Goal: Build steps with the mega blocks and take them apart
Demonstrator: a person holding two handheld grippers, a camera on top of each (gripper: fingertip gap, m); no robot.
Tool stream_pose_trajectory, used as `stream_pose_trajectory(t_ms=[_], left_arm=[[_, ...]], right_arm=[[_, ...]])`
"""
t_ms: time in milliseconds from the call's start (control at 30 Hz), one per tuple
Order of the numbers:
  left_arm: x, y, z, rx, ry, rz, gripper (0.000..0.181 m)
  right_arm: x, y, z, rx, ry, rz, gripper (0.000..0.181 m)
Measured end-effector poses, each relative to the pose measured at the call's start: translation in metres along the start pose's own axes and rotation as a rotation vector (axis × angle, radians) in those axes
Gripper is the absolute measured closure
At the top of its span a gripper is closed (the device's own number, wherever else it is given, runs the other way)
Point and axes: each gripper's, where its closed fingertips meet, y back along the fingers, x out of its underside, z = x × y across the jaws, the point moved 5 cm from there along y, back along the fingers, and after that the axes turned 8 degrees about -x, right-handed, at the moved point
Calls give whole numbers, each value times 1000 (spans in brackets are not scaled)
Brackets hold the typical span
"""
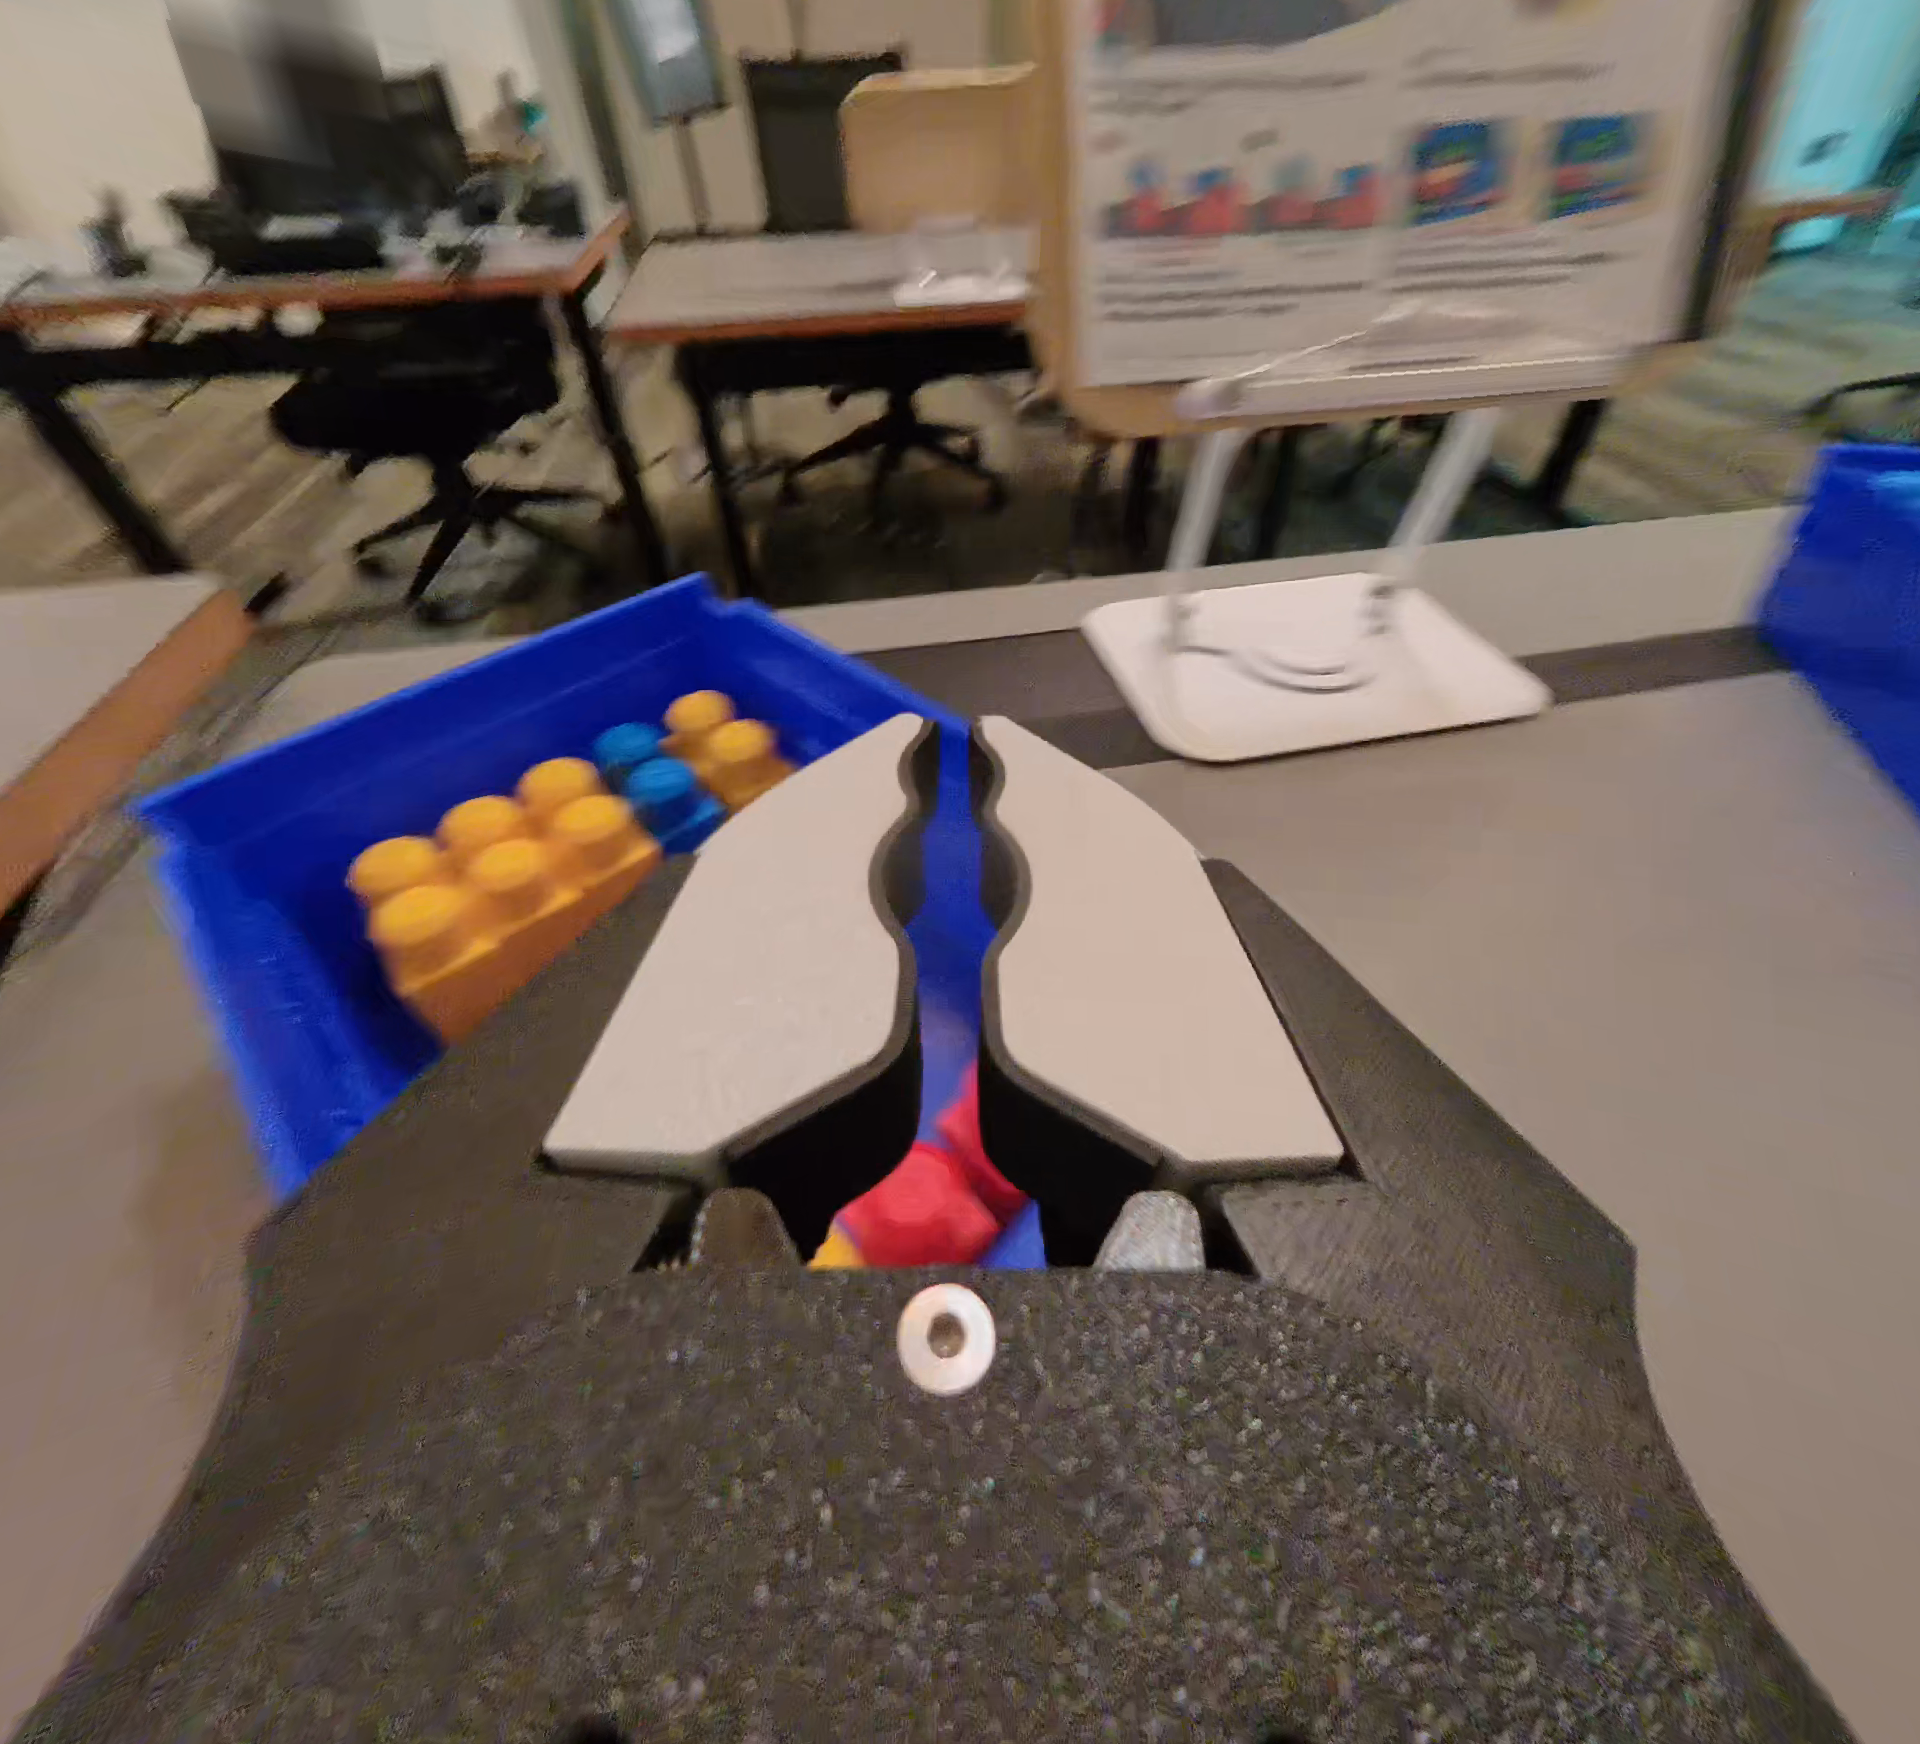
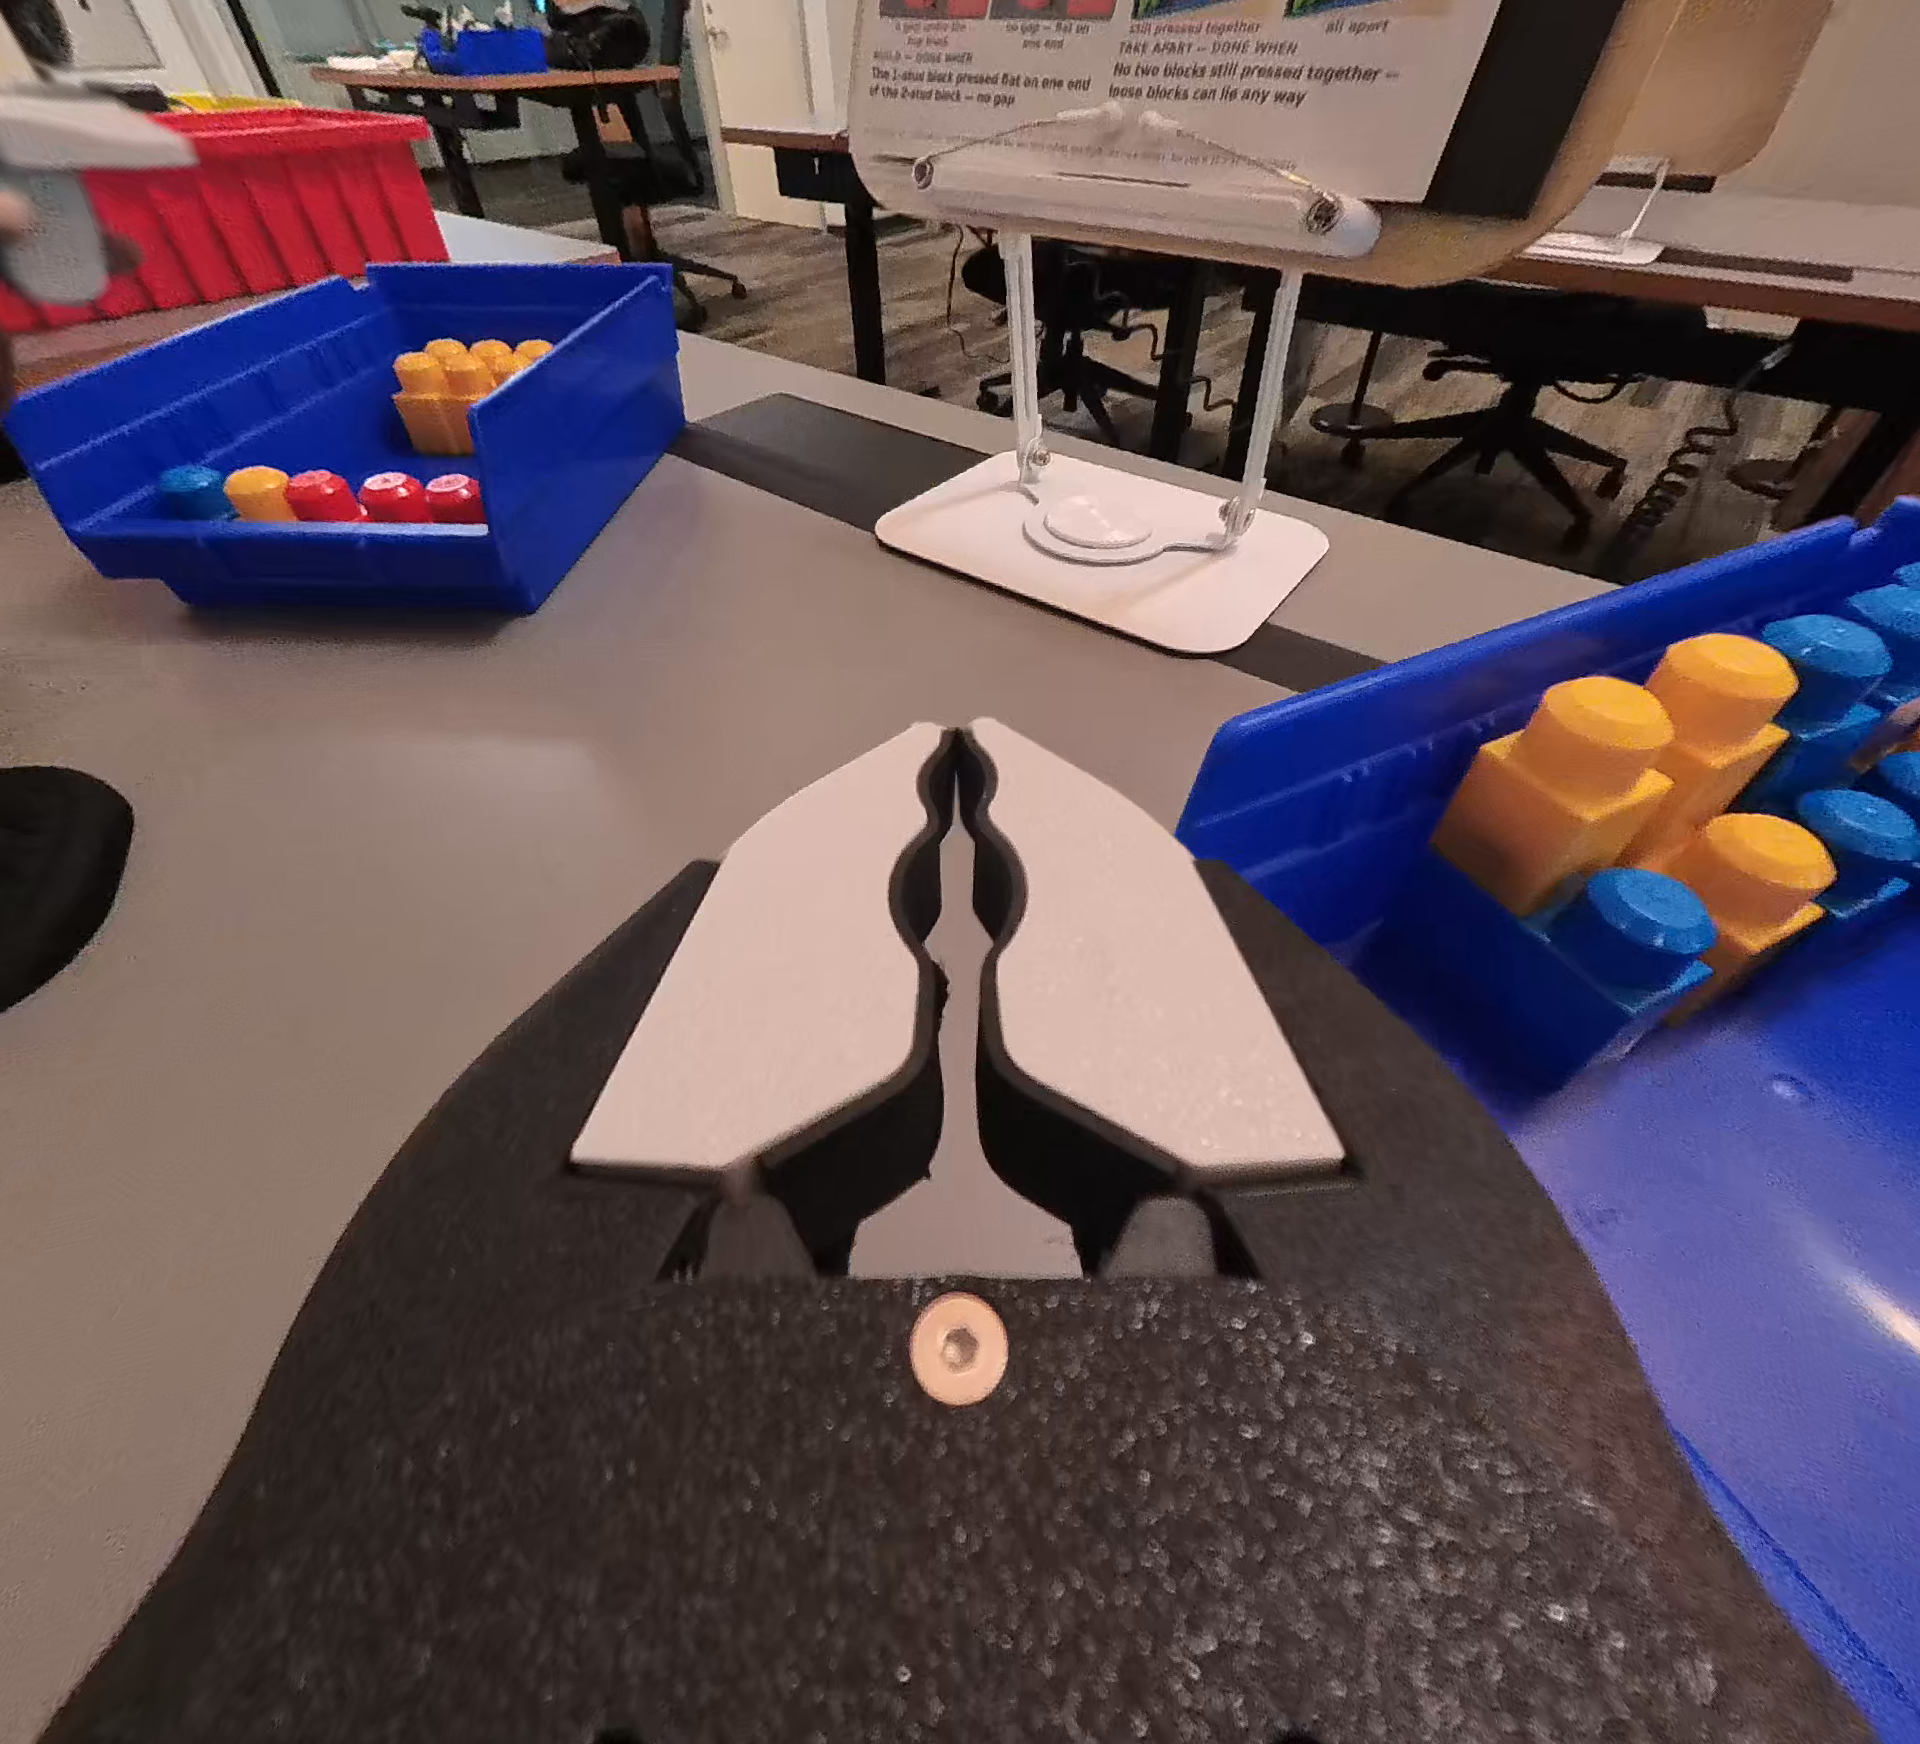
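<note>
My left gripper (image 1: 954, 728) hovers over a blue bin (image 1: 416, 728) at the left of the grey table. Its pads stand a thin slit apart with nothing between them. The bin holds a large orange block (image 1: 488, 873), a blue block (image 1: 655, 785) and a small orange block (image 1: 727, 744). Red blocks (image 1: 925, 1206) show under the gripper. My right gripper (image 2: 961, 733) is shut, tips touching, empty, above bare table. Beside it on the right, a second blue bin (image 2: 1330, 821) holds orange blocks (image 2: 1590, 769) and blue blocks (image 2: 1631, 936).
A white stand (image 2: 1101, 551) carrying an instruction board sits at the table's back middle. The left bin (image 2: 582, 437) shows in the right wrist view with a red crate (image 2: 270, 208) behind it. A black object (image 2: 52, 873) lies at the left edge. Desks and chairs stand beyond. Some 40 cm of space lies between my two pairs of fingers. About 25 cm separates my left fingertips from the black object (image 2: 52, 873).
</note>
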Motion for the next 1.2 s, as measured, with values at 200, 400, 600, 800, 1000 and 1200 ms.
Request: stream_pose_trajectory(t_ms=[200, 400, 600, 800, 1000, 1200], left_arm=[[-3, -76, 107, -274, -61, 315, 160], [41, -113, 159, -334, -75, 745, 153], [67, -129, 158, -390, -76, 905, 154], [74, -136, 156, -371, -250, 1095, 141], [80, -137, 157, -243, -456, 1186, 136], [89, -144, 160, -193, -435, 1165, 139]], right_arm=[[9, -2, 6, -37, 15, 20, 181], [15, -2, 11, -69, 21, 41, 181], [16, -2, 10, -87, 2, 46, 181], [18, 0, 12, -114, -2, 56, 181], [20, -1, 12, -138, -12, 66, 181], [22, -3, 13, -155, -17, 74, 181]])
